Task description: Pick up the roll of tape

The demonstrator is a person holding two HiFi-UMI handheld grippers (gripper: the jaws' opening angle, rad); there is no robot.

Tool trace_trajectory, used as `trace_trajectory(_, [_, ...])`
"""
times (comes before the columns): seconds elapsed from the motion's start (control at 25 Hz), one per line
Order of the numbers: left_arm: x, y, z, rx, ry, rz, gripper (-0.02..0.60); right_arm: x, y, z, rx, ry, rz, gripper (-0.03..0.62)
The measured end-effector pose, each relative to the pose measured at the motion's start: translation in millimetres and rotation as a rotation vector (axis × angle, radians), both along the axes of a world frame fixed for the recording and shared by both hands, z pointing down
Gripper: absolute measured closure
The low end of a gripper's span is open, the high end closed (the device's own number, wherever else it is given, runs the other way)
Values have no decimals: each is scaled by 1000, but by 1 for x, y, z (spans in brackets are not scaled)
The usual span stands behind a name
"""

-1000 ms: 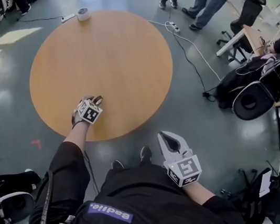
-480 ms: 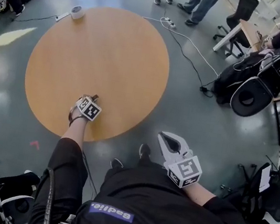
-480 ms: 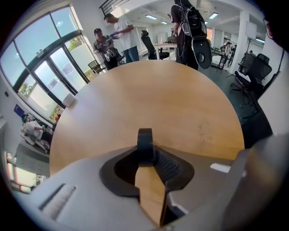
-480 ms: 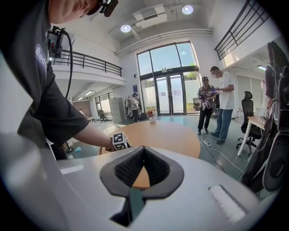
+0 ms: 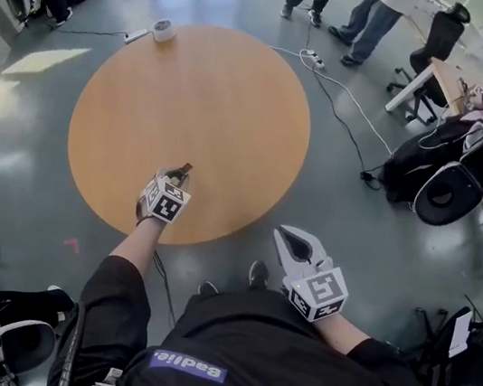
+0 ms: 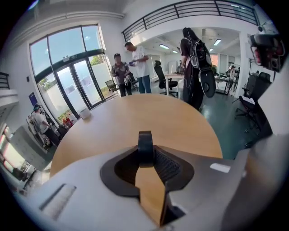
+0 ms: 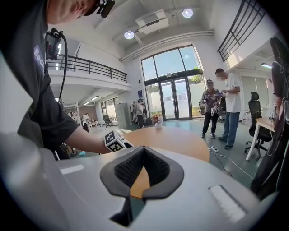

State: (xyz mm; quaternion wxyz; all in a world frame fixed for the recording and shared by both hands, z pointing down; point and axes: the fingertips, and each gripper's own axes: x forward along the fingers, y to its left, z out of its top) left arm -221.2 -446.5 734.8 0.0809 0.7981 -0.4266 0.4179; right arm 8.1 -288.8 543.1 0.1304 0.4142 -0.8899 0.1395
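We are clamping the left gripper (image 5: 178, 171) on the roll of tape (image 6: 145, 145). Its jaws have just been closing, and the dark roll is standing upright on edge between the pad tips. They are pinching it across its flat sides, and its upper arc is poking out above them. Beneath the roll, the wood of the tabletop is showing through the gap between the jaws.

In the head view this gripper is hanging over the near part of the round wooden table (image 5: 242, 78), pointing away from us and downward. Its marker cube (image 5: 165, 200) is facing up at us, and our left forearm is reaching in across the near edge.

We are holding the right gripper (image 5: 283, 232) off the table, to the right of its near edge and over the grey floor (image 5: 355, 225). Its jaws are meeting at the tips with nothing between them. Its own view is looking across at the left marker cube and the tabletop beyond.

Farther out, a white round object (image 5: 164, 31) is sitting at the far edge of the table, well apart from both grippers. A white power strip (image 5: 314, 59) is lying on the floor just past the table, with a cable (image 5: 349, 123) trailing off to the right. Two people (image 5: 372, 17) are standing beyond it, near an office chair (image 5: 437, 37).
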Motion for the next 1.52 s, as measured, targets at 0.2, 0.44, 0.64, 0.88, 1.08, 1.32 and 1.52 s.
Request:
trace_trajectory(0.2, [27,19,-53,106,83,27,480,-10,-6,-10,27,-25,-13,591])
trace_trajectory(0.44, [47,41,-109,204,151,69,480,-29,-11,-18,57,-53,-30,591])
trace_trajectory(0.64, [65,65,-153,285,185,98,480,-34,-8,-21,72,-77,-49,591])
trace_trajectory(0.88, [79,107,-201,350,281,100,480,-45,5,-28,84,-102,-66,591])
trace_trajectory(1.08, [84,148,-227,369,374,57,480,-56,15,-32,95,-122,-84,591])
trace_trajectory(1.32, [84,197,-248,386,435,34,479,-60,31,-34,109,-138,-98,591])
trace_trajectory(1.52, [77,231,-265,419,471,26,479,-71,51,-34,110,-142,-108,591])
